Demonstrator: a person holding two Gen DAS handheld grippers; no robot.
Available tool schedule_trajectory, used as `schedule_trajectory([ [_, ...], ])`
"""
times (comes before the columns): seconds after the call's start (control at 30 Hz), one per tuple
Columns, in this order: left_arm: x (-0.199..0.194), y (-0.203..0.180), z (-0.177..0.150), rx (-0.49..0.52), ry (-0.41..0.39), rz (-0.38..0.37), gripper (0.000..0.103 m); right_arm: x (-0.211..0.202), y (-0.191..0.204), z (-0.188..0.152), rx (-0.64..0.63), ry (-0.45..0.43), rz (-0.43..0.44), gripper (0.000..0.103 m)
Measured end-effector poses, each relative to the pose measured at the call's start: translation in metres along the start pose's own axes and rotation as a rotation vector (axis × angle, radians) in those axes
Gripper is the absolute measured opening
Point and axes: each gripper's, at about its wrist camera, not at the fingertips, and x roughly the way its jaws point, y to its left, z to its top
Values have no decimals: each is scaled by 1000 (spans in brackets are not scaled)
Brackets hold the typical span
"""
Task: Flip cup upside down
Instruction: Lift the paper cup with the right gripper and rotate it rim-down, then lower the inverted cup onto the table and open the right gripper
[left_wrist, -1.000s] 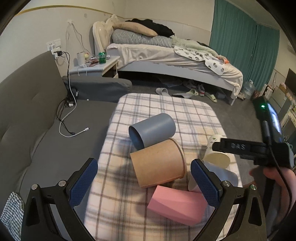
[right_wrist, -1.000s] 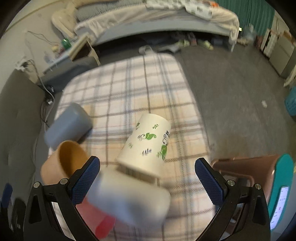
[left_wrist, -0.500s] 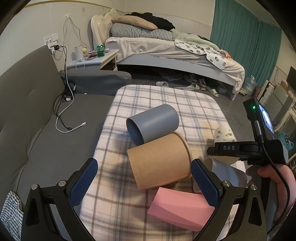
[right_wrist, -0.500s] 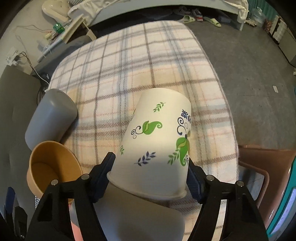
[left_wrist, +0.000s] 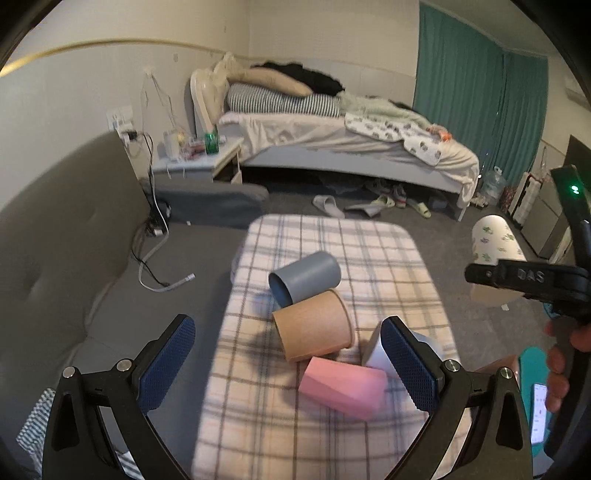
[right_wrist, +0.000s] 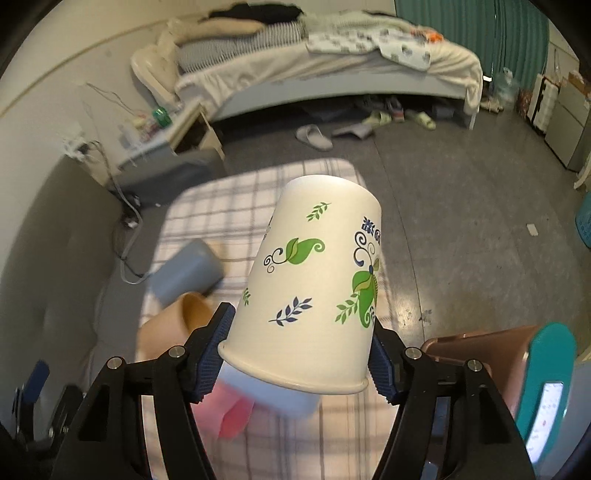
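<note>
Right wrist only: leaf-print cup (right_wrist: 310, 288) between right gripper (right_wrist: 299, 350) fingers (right_wrist: 216, 345).

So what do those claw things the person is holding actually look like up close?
Each claw has a black frame with triangular cut-outs and silver bolts at the joints. The left claw and right claw both carry blue fingers with a fine textured grip surface. From the left view, the right one's black body shows faint lettering, a green light and a black cable. A bare hand grips it; no sleeve shows.
</note>
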Motion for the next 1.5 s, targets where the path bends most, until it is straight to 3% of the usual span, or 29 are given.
schedule_trajectory([
  [0.13, -46, 6, -11, -8, -39, -6, 103, -60, 9, -39, -22, -46, 31, 66],
  [0.3, -81, 14, -44, -12, -53, -8, 103, -95, 23, -99, -54, -52, 62, 67],
  [0.43, -87, 24, -77, -23, -29, 2, 103, -89, 39, -147, -100, 4, 78, 67],
  [0.63, -72, 45, -119, -42, 26, 41, 103, -42, 66, -192, -154, 94, 68, 67],
  [0.97, -38, 59, -152, -59, 106, 38, 103, 33, 75, -228, -176, 206, 25, 67],
  [1.3, -13, 58, -164, -58, 178, 24, 103, 59, 71, -233, -184, 233, -4, 72],
  [1.37, -11, 58, -164, -57, 187, 28, 103, 63, 68, -232, -184, 240, 7, 77],
  [1.4, -10, 58, -163, -59, 189, 29, 103, 63, 68, -233, -184, 238, 10, 89],
  [1.43, -11, 58, -162, -62, 189, 28, 103, 62, 66, -233, -184, 228, 15, 95],
  [1.5, -12, 58, -160, -70, 190, 26, 103, 57, 65, -233, -189, 210, 22, 96],
])
